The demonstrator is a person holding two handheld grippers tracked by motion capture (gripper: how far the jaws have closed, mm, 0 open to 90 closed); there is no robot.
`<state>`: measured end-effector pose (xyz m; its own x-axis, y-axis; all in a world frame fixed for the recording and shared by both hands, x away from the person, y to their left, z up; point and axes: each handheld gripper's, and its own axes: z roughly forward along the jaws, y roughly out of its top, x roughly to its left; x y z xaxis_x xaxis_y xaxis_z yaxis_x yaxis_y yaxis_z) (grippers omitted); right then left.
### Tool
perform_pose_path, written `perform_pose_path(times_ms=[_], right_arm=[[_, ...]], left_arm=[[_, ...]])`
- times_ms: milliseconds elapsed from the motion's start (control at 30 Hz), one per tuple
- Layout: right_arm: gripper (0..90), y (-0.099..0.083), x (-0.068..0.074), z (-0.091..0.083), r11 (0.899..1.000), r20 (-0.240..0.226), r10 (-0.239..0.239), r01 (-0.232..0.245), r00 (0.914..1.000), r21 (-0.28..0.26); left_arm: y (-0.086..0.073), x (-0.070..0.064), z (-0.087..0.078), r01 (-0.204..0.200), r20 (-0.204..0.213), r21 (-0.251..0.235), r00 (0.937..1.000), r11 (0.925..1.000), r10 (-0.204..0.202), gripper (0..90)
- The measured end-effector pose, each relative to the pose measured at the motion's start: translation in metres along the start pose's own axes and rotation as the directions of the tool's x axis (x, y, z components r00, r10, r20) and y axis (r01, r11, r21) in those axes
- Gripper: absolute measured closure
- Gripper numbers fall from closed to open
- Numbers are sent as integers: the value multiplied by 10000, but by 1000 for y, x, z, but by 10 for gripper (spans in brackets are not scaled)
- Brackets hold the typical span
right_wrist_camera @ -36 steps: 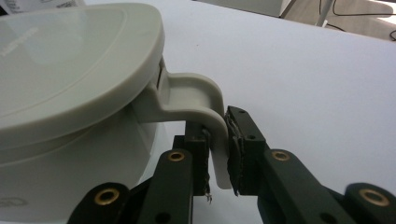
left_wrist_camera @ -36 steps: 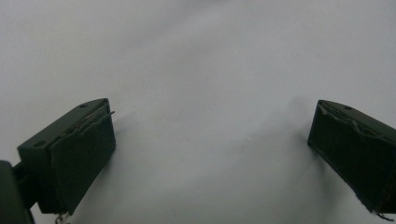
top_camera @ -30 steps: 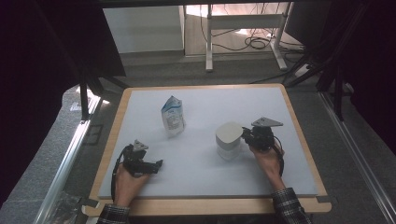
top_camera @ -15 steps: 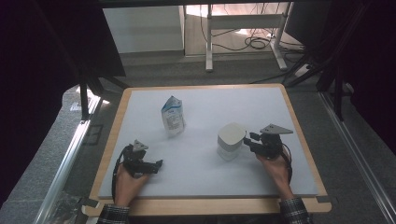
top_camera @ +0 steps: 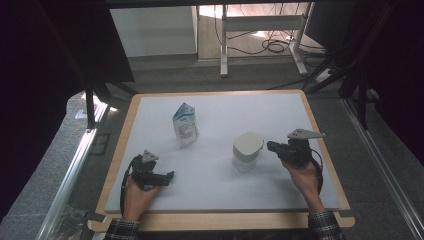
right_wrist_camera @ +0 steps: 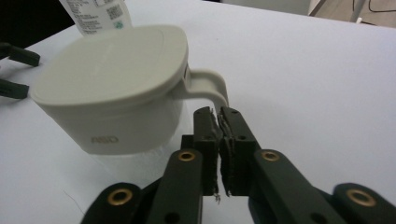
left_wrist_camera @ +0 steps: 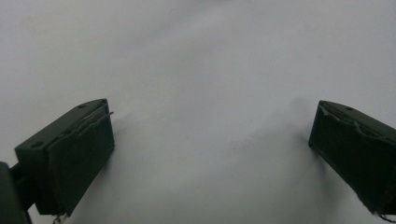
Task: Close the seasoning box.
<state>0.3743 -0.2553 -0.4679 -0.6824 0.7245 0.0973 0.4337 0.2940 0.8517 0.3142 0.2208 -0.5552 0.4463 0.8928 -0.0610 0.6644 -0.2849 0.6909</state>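
Cup [top_camera: 247, 151], white and lidded with a side handle, stands upright right of centre on the white board [top_camera: 220, 195]; in the right gripper view its handle [right_wrist_camera: 208, 86] points toward the camera. Just right of it, the right gripper [top_camera: 270, 146] is held level in the person's hand, jaws pressed together with nothing between them, their tips just below the handle and seemingly short of touching it. At the near left, the left gripper [top_camera: 170, 175] rests low over the board, jaws spread wide over bare white surface. A pouch [top_camera: 185, 125] stands upright farther back, left of the cup, well apart from both grippers.
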Motion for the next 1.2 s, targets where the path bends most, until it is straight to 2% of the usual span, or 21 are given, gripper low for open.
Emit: perform_pose_path(times_ms=[300, 500, 833, 1000, 1200], right_arm=[[894, 29, 1, -3, 9996, -450, -135, 124, 9989, -259], [894, 42, 5, 4, 9994, -687, -310, 301, 9972, -141], [895, 49, 13, 19, 9978, -738, -641, 652, 9952, 126], [897, 50, 12, 19, 9962, -435, -841, 850, 9955, 194], [898, 48, 9, 17, 9969, -501, -770, 777, 9958, 131]], left_arm=[[0, 0, 0, 2, 0, -3, 10000, 10000, -2, 0], [0, 0, 0, -13, -7, -5, 10000, 10000, 13, 0], [0, 0, 0, 12, 5, -14, 10000, 10000, -12, 0], [0, 0, 0, 15, 6, -18, 10000, 10000, -15, 1], [0, 0, 0, 16, 6, -18, 10000, 10000, -16, 0]])
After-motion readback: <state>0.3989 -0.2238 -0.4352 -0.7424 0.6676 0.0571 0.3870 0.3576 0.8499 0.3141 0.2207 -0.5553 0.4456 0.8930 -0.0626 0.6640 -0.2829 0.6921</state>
